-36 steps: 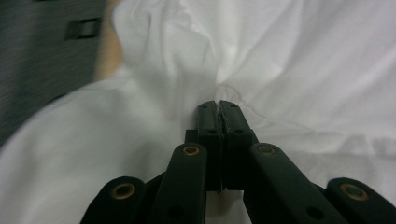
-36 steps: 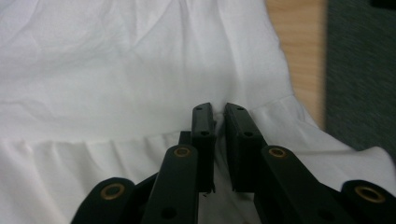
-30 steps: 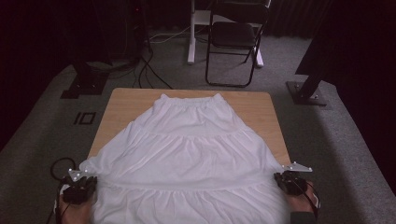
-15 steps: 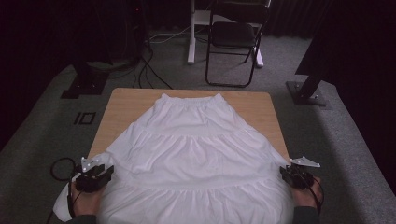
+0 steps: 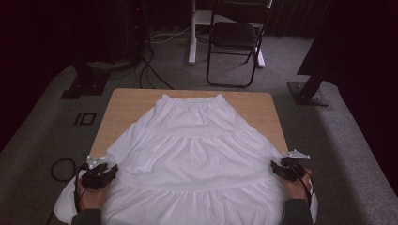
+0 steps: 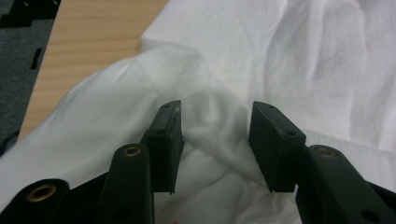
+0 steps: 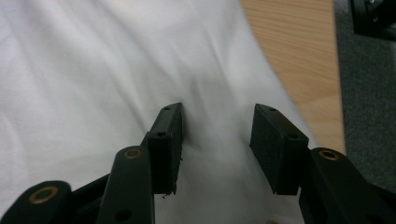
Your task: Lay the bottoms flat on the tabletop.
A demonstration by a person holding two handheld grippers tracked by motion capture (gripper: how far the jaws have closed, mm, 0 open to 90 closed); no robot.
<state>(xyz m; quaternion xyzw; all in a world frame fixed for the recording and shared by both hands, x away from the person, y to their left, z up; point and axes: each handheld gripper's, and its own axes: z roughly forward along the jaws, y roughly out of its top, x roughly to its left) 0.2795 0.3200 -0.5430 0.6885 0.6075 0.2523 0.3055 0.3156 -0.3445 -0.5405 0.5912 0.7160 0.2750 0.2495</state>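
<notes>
A white tiered skirt (image 5: 192, 159) lies spread flat on the wooden table (image 5: 126, 105), waistband at the far end and hem hanging over the near edge. My left gripper (image 5: 109, 171) rests at the skirt's left side near the hem, held in a hand. In the left gripper view the skirt (image 6: 289, 60) has a raised fold of cloth between the jaws, and the left gripper (image 6: 215, 126) is open. My right gripper (image 5: 277, 168) sits at the skirt's right edge. It hovers open (image 7: 217, 126) over the smooth skirt (image 7: 93, 70).
A black folding chair (image 5: 234, 37) and a white post (image 5: 192, 33) stand beyond the table's far end. Cables (image 5: 150, 70) run over the grey carpet at the left, and a dark stand base (image 5: 307, 93) sits at the right. Bare table wood (image 7: 299, 46) shows past the skirt's edge.
Both grippers have moved forward from the near corners and slightly inward onto the skirt's lower sides. The skirt lies much as before.
</notes>
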